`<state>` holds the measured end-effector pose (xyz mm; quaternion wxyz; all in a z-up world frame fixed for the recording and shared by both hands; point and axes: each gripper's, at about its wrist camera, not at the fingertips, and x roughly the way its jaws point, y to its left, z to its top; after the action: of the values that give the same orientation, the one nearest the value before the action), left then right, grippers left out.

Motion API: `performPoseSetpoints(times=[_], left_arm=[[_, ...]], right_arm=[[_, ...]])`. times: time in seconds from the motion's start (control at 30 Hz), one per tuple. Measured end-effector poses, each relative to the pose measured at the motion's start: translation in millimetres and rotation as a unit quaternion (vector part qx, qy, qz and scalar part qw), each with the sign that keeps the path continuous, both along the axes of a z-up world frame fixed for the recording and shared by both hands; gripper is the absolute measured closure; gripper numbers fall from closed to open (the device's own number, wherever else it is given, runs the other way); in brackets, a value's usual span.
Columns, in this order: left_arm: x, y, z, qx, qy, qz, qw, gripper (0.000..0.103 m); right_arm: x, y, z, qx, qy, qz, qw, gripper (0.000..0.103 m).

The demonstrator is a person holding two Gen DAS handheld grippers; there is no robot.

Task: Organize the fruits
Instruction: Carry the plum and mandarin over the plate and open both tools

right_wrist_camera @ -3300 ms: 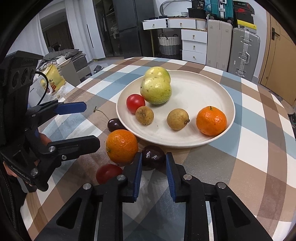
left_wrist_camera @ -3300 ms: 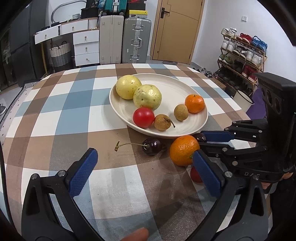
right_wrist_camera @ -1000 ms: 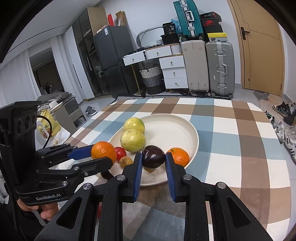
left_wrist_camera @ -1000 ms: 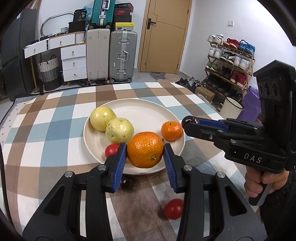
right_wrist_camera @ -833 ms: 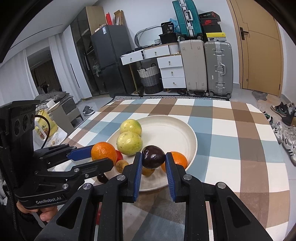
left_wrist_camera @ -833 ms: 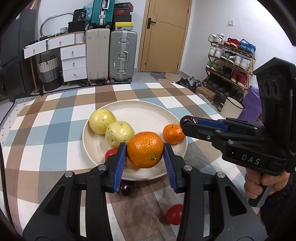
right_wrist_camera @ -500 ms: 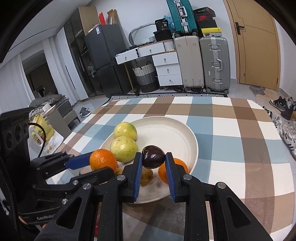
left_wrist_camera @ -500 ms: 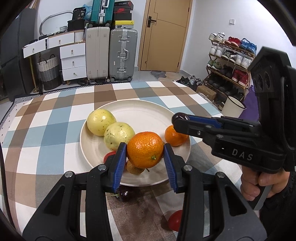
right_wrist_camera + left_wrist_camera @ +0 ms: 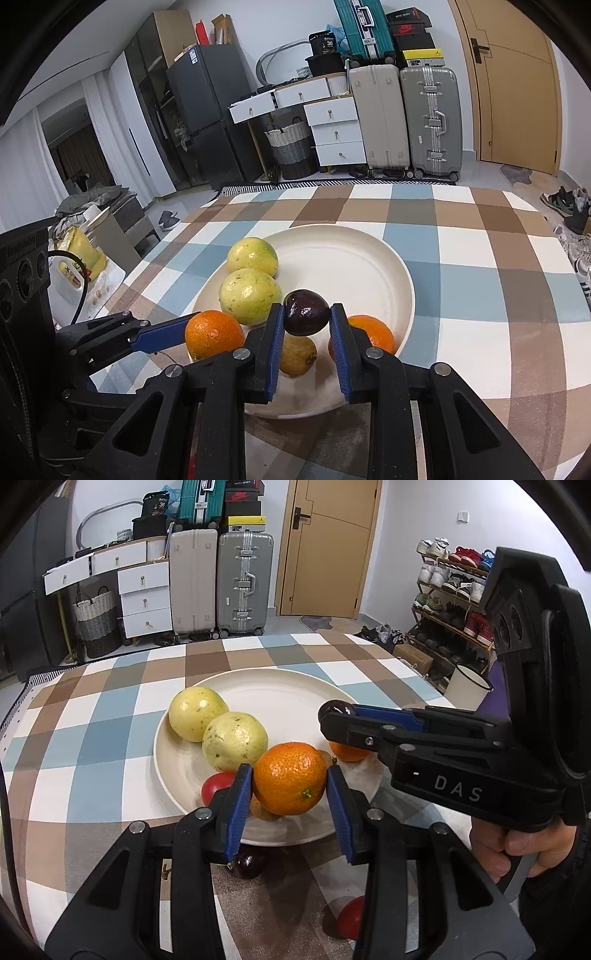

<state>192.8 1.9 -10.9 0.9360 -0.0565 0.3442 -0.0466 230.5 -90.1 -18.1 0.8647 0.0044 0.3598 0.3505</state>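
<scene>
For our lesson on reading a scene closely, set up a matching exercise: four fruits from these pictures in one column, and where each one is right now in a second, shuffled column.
Fruits:
1. large orange
2. dark purple fruit
3. two yellow-green fruits
4. dark cherry

Places:
A. lying on the tablecloth, in front of the plate
B. clamped in the right gripper
C. resting on the plate
D. clamped in the left gripper

Pairs: 1-D, 2-B, 3-C, 4-A
</scene>
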Motion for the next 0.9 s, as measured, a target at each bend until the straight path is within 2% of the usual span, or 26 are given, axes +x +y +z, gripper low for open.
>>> performPoseSetpoints(times=[0.4,0.5,0.6,0.63,0.67,0.7,0.73,0.77,0.8,0.83,0.87,0.9], left_arm=[[2,1,-4,-0.006,0.010,0.000,0.9999,0.065],[1,3,0,-0.012,0.007,0.000,0.9999,0.065],[-1,6,4,-0.018,0.008,0.001,0.9998,0.062],[-3,7,5,-0.016,0.007,0.002,0.9998,0.060],[-5,8,7,-0.014,0.003,0.004,0.9999,0.052],[-8,9,8,-0.012,-0.001,0.008,0.9999,0.039],[-12,10,10,-0.011,-0.006,0.013,0.9998,0.033],[-15,13,13,-0.010,-0.013,0.019,0.9997,0.023],[-18,14,15,-0.008,-0.018,0.024,0.9995,0.019],[-21,16,17,-0.006,-0.021,0.027,0.9994,0.019],[-24,18,20,-0.005,-0.023,0.031,0.9993,0.019],[-27,20,21,-0.004,-0.026,0.036,0.9990,0.018]], right_arm=[[-3,0,-1,-0.002,-0.006,0.003,1.000,0.078],[-4,-2,2,-0.001,-0.011,-0.003,1.000,0.071],[-9,-8,7,-0.003,-0.023,-0.011,1.000,0.068],[-10,-11,8,-0.002,-0.024,-0.012,1.000,0.064],[-12,-14,10,-0.001,-0.025,-0.014,1.000,0.055],[-13,-17,11,-0.001,-0.025,-0.015,1.000,0.051],[-14,-19,13,-0.001,-0.024,-0.016,1.000,0.050],[-17,-23,16,0.001,-0.024,-0.019,1.000,0.045],[-18,-25,18,0.004,-0.024,-0.020,0.999,0.039],[-20,-29,19,0.007,-0.023,-0.023,0.999,0.024],[-22,-32,21,0.012,-0.021,-0.024,0.999,0.013],[-24,-35,22,0.019,-0.020,-0.024,0.999,0.012]])
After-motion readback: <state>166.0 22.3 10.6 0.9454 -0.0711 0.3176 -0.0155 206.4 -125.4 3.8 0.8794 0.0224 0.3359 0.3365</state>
